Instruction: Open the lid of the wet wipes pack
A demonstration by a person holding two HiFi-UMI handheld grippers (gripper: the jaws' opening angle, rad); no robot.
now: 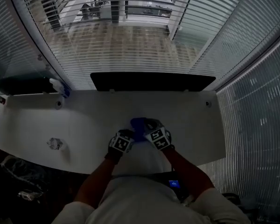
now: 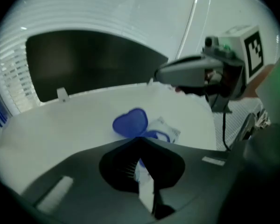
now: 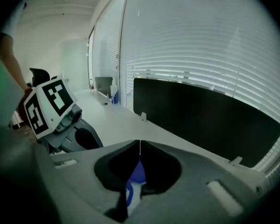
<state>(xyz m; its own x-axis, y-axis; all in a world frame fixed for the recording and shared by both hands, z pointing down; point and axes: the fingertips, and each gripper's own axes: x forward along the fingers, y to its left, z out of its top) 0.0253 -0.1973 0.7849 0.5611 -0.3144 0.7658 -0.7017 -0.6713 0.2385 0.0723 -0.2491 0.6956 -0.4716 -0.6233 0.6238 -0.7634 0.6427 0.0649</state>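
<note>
Lid status: raised. The blue flap stands upright on its hinge, clear of the blue-rimmed opening beside it in the wet wipes pack. The pack lies flat on the white desk, near the front edge and about midway along it, between the two grippers.

Left gripper: jaws pressed together at the pack's near end, with a strip of white wrapper showing in the slit between them. It is judged to be pinching the pack to steady it.

Right gripper: jaws pressed together, tips above the desk and apart from the lid. Its own view shows blue and white in the slit below the closed tips. This is judged to be the pack seen beneath, not a held item, though that is not certain.

Step in hand: the opening appears done. What is left is to confirm that the flap holds its position.

Next move, as judged: hold the right gripper clear of the flap, then spread the left jaws and lift straight off, so the light pack does not drag or tip the flap shut.

A dark screen closes the far edge of the desk.
</note>
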